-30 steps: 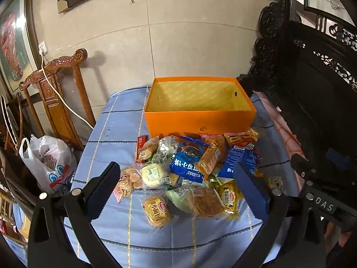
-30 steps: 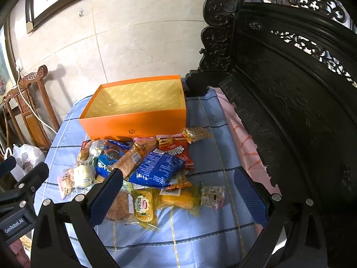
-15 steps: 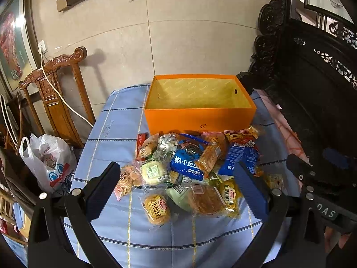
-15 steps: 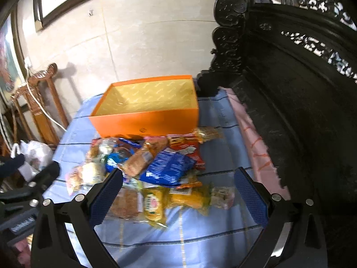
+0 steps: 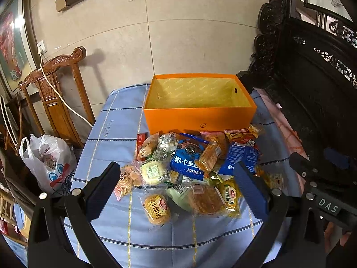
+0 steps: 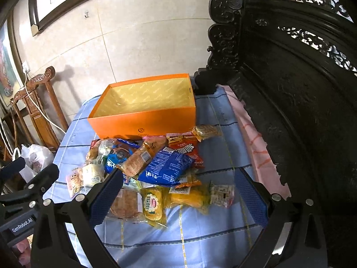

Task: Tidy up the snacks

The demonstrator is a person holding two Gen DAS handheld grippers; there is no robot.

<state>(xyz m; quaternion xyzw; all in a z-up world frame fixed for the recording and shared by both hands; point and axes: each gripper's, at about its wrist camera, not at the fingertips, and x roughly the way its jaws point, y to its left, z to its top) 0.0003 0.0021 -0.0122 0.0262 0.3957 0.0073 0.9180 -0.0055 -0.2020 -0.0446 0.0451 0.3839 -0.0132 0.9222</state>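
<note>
An open, empty orange box [image 5: 198,116] [image 6: 145,120] stands at the far side of the blue checked tablecloth [image 5: 116,138] [image 6: 218,230]. In front of it lies a heap of several wrapped snacks: a blue packet [image 5: 188,159] [image 6: 165,167], a red packet [image 6: 189,150], a small bread bun [image 5: 157,207], a brown cake [image 5: 206,199] [image 6: 126,203] and a yellow pack [image 6: 152,205]. My left gripper [image 5: 177,189] hovers open above the near side of the heap. My right gripper [image 6: 178,196] also hangs open, over the heap's right part. Neither holds anything.
A carved wooden chair [image 5: 51,93] with a white cable [image 5: 55,91] stands left of the table, and a white plastic bag [image 5: 48,158] sits below it. A dark carved bench [image 6: 301,111] lines the right side, with a pink cloth [image 6: 252,138] along its edge.
Both grippers drifted slightly; the right view swung right, then back left and a little nearer the heap. Nothing was picked up and the jaws stayed open.
</note>
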